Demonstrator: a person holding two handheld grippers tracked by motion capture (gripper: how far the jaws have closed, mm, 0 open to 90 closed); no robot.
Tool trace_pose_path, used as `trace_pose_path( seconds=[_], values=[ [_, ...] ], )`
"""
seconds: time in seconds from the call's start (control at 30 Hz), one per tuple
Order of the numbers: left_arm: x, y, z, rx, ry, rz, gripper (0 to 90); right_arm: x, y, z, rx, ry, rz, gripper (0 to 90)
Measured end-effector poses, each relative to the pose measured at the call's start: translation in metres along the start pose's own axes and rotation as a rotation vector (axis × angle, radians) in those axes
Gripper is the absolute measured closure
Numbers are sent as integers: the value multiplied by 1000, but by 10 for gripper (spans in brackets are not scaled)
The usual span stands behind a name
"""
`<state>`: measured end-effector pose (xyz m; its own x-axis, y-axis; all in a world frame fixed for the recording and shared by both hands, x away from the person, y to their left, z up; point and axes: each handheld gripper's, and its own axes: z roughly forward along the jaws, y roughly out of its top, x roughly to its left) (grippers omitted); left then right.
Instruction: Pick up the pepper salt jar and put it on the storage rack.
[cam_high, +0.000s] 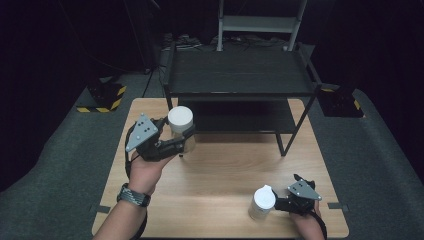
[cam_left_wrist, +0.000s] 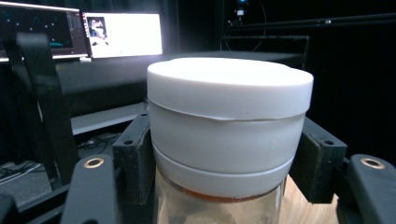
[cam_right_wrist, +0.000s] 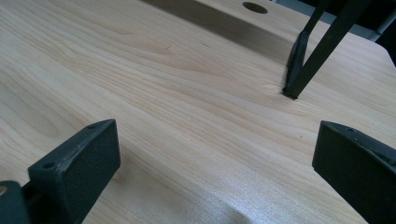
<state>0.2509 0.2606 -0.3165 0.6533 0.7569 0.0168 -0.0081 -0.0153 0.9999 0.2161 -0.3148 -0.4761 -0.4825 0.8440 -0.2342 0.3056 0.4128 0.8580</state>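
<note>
Table (cam_high: 225, 170): pale wood top, seen from above in the high view; grain visible close up in the right gripper view, bare between the black jaws there.

Shelf rack (cam_high: 240, 75): black metal frame with two dark shelves, standing at the far edge of the table; one thin leg (cam_right_wrist: 299, 79) planted on the wood in the right gripper view.

Left gripper (cam_high: 181, 141): held above the table's left half, just in front of the rack's left corner; clenched on the first jar, one black pad (cam_left_wrist: 133, 154) pressed flat against each side of the jar just below its lid.

First jar (cam_high: 181, 126): clear body with a wide white lid, upright, lifted off the table between the left jaws; white lid (cam_left_wrist: 229, 86) and a clear wall below it, seen close in the left gripper view.

Right gripper (cam_high: 281, 202): low at the table's near right corner; jaws spread wide, nothing between them, pads apart over bare wood.

Second jar (cam_high: 262, 202): white-lidded, standing on the table just left of the right gripper, not grasped.

Monitors (cam_left_wrist: 123, 35): two lit screens in the dark background of the left gripper view.
</note>
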Motion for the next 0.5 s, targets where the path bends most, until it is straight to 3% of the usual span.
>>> trace_pose_path(
  seconds=[0.5],
  values=[
    [3, 50, 20, -60, -3, 17, 340, -2, -1, 0, -3, 4, 9, 0]
  ],
)
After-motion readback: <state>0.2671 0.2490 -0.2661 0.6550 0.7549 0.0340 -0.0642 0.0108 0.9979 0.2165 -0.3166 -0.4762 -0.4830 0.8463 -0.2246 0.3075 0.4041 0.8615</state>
